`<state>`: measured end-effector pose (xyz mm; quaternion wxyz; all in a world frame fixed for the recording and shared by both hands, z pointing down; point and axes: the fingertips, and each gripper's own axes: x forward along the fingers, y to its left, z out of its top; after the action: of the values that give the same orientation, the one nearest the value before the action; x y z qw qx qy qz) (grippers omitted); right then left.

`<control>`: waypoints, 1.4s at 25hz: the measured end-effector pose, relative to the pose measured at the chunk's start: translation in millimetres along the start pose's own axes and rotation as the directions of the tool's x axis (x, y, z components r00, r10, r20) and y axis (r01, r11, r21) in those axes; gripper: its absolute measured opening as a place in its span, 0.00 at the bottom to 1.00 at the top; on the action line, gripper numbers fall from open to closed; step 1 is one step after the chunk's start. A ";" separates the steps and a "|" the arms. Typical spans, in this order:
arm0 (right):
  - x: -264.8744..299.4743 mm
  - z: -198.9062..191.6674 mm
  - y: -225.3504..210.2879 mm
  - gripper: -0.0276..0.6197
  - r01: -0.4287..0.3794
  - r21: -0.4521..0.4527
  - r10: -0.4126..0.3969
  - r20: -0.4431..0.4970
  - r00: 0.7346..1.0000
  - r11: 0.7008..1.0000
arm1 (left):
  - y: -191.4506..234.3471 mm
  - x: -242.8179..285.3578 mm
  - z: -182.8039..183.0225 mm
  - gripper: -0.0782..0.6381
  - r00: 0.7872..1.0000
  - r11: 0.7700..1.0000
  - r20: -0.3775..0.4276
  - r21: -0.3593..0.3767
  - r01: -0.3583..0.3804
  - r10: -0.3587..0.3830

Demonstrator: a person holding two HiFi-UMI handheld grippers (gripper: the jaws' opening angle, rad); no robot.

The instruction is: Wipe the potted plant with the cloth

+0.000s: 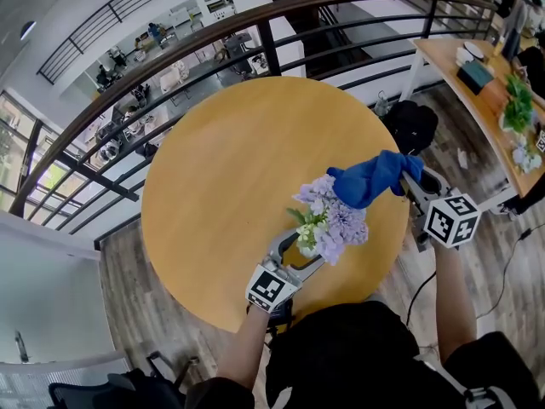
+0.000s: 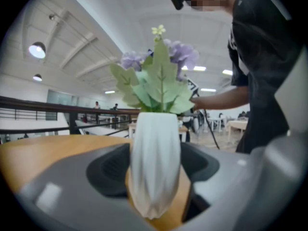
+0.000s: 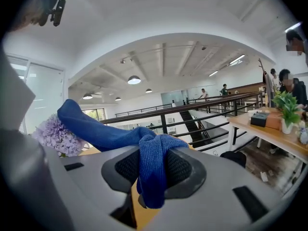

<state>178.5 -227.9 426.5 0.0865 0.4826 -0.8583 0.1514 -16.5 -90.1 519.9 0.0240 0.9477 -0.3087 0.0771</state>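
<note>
Over the near part of the round wooden tabletop (image 1: 221, 177), the potted plant (image 1: 328, 220) is being clasped by the left tongs (image 1: 294, 258) at its ribbed white pot (image 2: 155, 158), shown only in the left gripper view, while the soft blue cloth (image 1: 370, 177), being pinched by the right tongs (image 1: 410, 184), is being laid against the lilac flowers (image 3: 57, 136).

A royal-blue cloth (image 1: 372, 180) sits at two o'clock of the potted plant (image 1: 328, 221), with its lilac blooms, pale-green leaves and white ribbed pot, over a honey-yellow table (image 1: 221, 186), while the grey left gripper (image 2: 154, 166) and right gripper (image 3: 154, 170) show black pads and black-and-white square-patterned cubes.
</note>
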 end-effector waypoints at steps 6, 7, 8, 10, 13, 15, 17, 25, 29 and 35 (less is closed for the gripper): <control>-12.4 -1.6 -28.3 0.23 0.100 -0.011 -0.100 -0.012 0.995 0.995 | -0.6 -2.1 -0.4 0.56 1.000 1.000 -0.001 -0.001 0.002 -0.002; -13.6 -2.2 -31.4 0.23 0.115 -0.020 -0.115 -0.018 0.993 0.993 | -0.1 -2.4 -0.2 0.56 1.000 1.000 -0.001 -0.001 0.003 -0.003; -15.0 -2.6 -33.3 0.23 0.124 -0.022 -0.125 -0.024 0.992 0.992 | 0.3 -2.3 -0.2 0.56 1.000 1.000 -0.002 -0.001 0.003 -0.003; -18.8 0.9 -31.0 0.23 0.121 -0.012 -0.121 -0.018 0.992 0.993 | 0.5 -1.4 0.1 0.56 1.000 1.000 -0.002 -0.001 0.003 -0.003; -26.8 23.3 -9.1 0.23 0.088 -0.067 -0.086 0.035 0.996 0.994 | 1.2 -1.6 0.9 0.56 1.000 1.000 -0.002 -0.006 -0.002 0.002; -33.8 44.4 5.0 0.23 0.091 -0.163 -0.081 0.068 0.994 0.982 | 1.5 -1.9 1.2 0.56 1.000 1.000 -0.002 -0.006 -0.003 0.003; -40.7 61.8 6.8 0.23 0.117 -0.228 -0.097 0.096 0.991 0.967 | 1.3 -1.6 0.5 0.56 1.000 1.000 -0.002 -0.007 -0.004 0.004; -74.7 87.2 -38.2 0.23 0.280 -0.165 -0.251 0.175 0.952 0.946 | 0.2 -7.2 -2.0 0.56 1.000 1.000 0.002 -0.009 0.000 0.000; -84.7 104.3 -21.6 0.23 0.269 -0.197 -0.223 0.228 0.948 0.943 | 1.0 -5.8 -3.8 0.56 1.000 1.000 -0.001 -0.009 -0.003 0.003; -92.0 135.6 83.6 0.23 0.091 -0.404 0.023 0.268 0.963 0.910 | 1.0 -6.4 -0.2 0.56 1.000 1.000 -0.005 -0.014 -0.007 0.007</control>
<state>154.6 -159.9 257.3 0.0730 0.4843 -0.8660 -0.1011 -22.3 -87.1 519.0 0.0309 0.9463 -0.3125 0.0772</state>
